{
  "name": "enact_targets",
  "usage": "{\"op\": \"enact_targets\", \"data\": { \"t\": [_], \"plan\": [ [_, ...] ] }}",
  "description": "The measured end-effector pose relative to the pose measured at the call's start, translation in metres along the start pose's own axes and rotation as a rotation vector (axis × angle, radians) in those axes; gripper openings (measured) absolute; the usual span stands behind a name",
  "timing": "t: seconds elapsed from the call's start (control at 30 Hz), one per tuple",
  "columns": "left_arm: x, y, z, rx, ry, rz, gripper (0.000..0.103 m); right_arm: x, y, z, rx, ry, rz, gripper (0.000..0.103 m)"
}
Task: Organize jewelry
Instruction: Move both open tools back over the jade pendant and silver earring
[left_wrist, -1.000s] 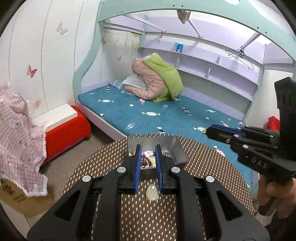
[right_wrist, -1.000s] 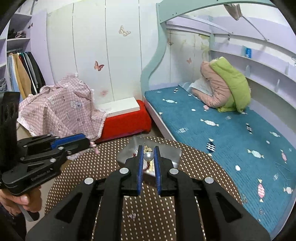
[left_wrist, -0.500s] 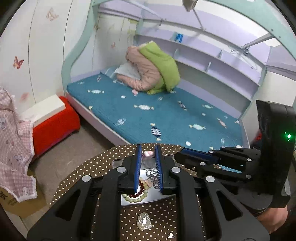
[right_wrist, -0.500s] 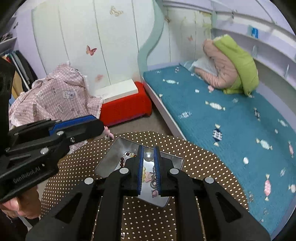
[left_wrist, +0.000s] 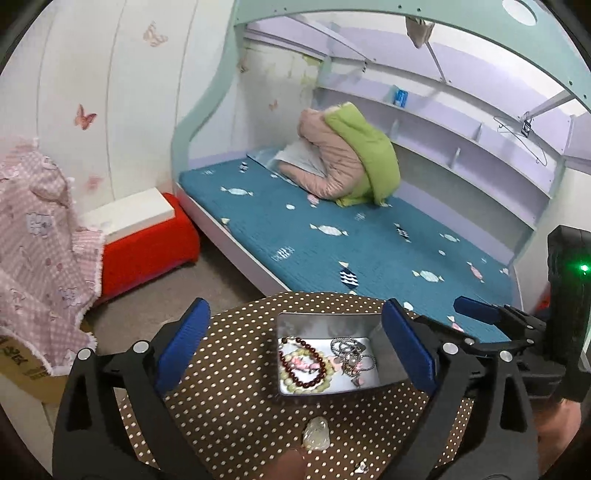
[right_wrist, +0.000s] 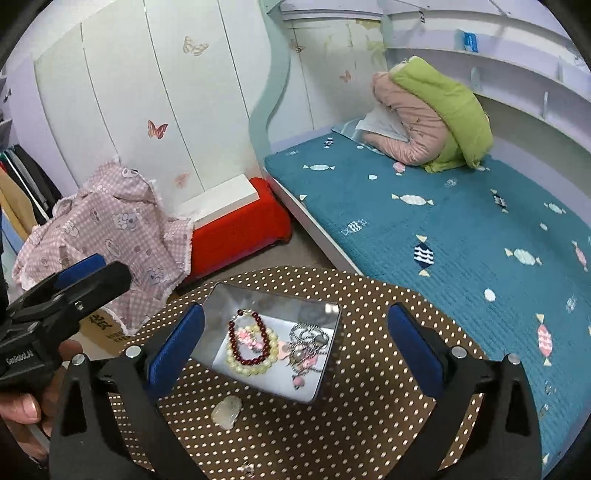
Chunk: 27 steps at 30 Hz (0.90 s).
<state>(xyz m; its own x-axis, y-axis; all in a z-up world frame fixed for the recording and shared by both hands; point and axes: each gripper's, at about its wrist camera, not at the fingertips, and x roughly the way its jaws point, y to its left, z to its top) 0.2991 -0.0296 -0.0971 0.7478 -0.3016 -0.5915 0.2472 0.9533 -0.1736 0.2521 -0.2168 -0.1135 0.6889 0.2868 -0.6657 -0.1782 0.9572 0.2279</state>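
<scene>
Both the left gripper (left_wrist: 295, 347) and the right gripper (right_wrist: 295, 343) are hovering wide apart and empty over the metal tin (right_wrist: 218, 306), which is sitting on the dotted table (right_wrist: 369, 424) holding bracelets (right_wrist: 251, 345). A pale pendant (right_wrist: 227, 407) is lying just outside the tin.

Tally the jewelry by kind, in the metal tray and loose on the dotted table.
Dark red bead bracelet: 1
Pale yellow bead bracelet: 1
Pink bead piece inside the bracelets: 1
Silver chain tangle, individual pieces not separable: 1
Pale stone pendant, loose on the table, outside the tray: 1
Total: 5
</scene>
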Motion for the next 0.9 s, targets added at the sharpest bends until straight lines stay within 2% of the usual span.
{"op": "enact_targets", "data": {
  "t": [0.37, 0.6, 0.9],
  "plan": [
    [-0.064, -0.011, -0.023, 0.025, -0.074, 0.04, 0.096, -0.039, 0.01, -0.018, 0.016, -0.055, -0.003, 0.096],
    [-0.102, -0.01, -0.039, 0.024, -0.124, 0.067, 0.096, -0.075, 0.017, -0.037, 0.009, -0.109, -0.04, 0.096],
    [-0.133, 0.0, -0.077, 0.002, -0.12, 0.118, 0.098, -0.117, 0.028, -0.067, -0.022, -0.167, -0.073, 0.096]
  ]
}}
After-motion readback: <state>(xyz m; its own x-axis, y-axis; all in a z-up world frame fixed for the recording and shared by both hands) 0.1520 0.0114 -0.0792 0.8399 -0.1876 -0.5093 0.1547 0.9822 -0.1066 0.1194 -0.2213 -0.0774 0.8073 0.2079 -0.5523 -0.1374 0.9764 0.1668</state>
